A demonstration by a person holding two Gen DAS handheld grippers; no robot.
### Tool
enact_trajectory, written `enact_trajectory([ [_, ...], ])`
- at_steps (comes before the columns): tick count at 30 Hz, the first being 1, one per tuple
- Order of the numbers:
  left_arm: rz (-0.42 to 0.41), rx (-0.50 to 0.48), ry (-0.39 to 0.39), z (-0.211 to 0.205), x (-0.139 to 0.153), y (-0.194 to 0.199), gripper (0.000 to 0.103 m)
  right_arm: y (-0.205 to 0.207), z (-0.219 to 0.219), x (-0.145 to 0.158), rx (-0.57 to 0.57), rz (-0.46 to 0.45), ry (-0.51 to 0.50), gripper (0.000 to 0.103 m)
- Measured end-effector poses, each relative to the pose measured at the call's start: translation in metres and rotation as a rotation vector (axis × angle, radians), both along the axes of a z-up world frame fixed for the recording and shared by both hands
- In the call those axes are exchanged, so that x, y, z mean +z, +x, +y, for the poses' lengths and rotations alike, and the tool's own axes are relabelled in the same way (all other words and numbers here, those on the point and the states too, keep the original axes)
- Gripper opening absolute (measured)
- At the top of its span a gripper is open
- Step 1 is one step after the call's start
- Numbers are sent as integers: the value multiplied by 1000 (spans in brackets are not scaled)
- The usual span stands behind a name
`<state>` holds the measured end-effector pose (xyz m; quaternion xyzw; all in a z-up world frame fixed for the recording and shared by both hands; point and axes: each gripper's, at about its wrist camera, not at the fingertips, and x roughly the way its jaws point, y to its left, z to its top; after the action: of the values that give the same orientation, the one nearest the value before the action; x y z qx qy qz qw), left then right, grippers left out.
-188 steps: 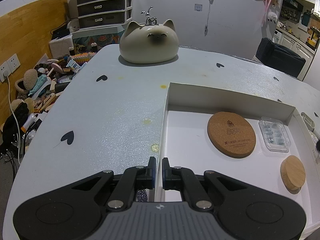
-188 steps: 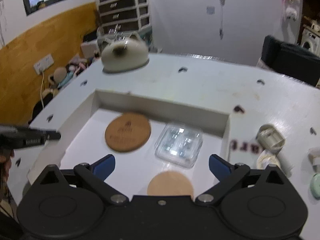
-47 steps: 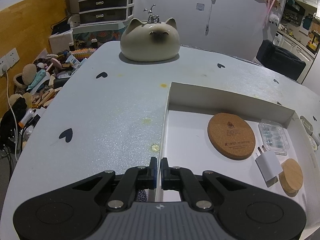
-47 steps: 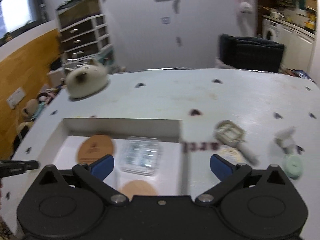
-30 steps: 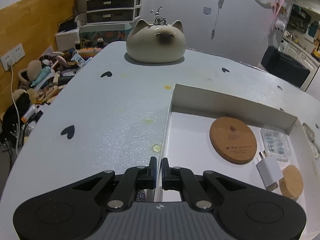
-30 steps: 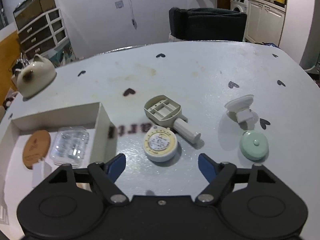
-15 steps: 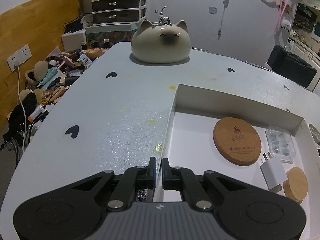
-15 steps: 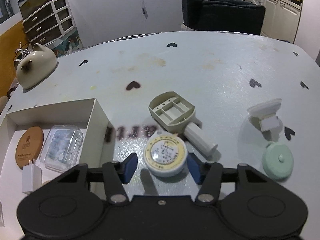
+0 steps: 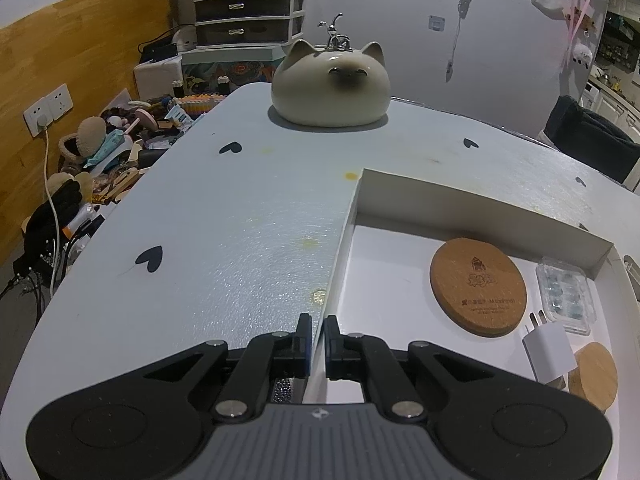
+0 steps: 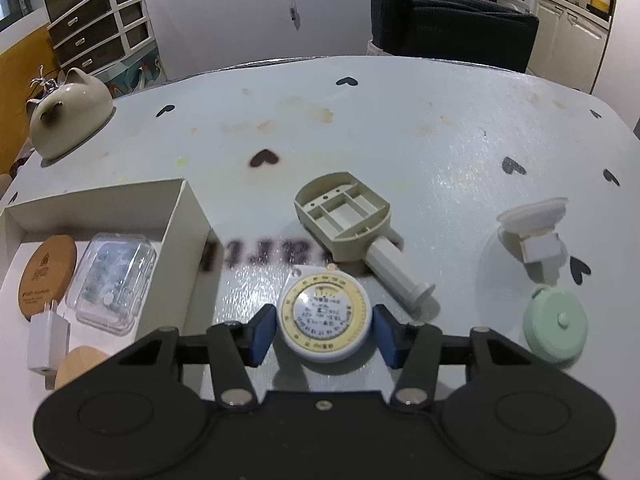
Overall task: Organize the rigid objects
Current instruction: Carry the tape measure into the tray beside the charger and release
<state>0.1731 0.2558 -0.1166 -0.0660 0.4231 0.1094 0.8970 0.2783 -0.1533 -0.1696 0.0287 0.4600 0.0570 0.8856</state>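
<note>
Straddling the round tape measure (image 10: 325, 323) just beside the white box (image 10: 191, 216), right hand-held gripper (image 10: 325, 330) unclenched, left hand-held gripper (image 9: 318, 334) clamped on box wall.

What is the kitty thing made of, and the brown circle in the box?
The cat figure looks like glazed ceramic: smooth, cream, with soft shine on its rounded body. The brown coaster in the white box looks like cork: matte, speckled tan, with a printed logo.

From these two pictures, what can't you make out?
- Print on the round dial: too small, right view.
- Dark lettering on the table: blurred, right view.
- Wooden lid: partly behind the right tool's body.
- Clear case contents: too small, left view.
</note>
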Motion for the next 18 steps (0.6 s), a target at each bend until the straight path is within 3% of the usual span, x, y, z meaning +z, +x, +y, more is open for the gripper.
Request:
enact_trajectory([
  [5, 5, 3, -19, 2, 2, -1, 5, -9, -9, 7, -58, 11, 43, 53],
  [11, 12, -18, -38, 7, 2, -1, 4, -24, -10, 42, -109, -57, 120, 53],
  [18, 19, -53, -63, 13, 1, 1, 4, -48, 40, 77, 26, -82, 178, 53],
])
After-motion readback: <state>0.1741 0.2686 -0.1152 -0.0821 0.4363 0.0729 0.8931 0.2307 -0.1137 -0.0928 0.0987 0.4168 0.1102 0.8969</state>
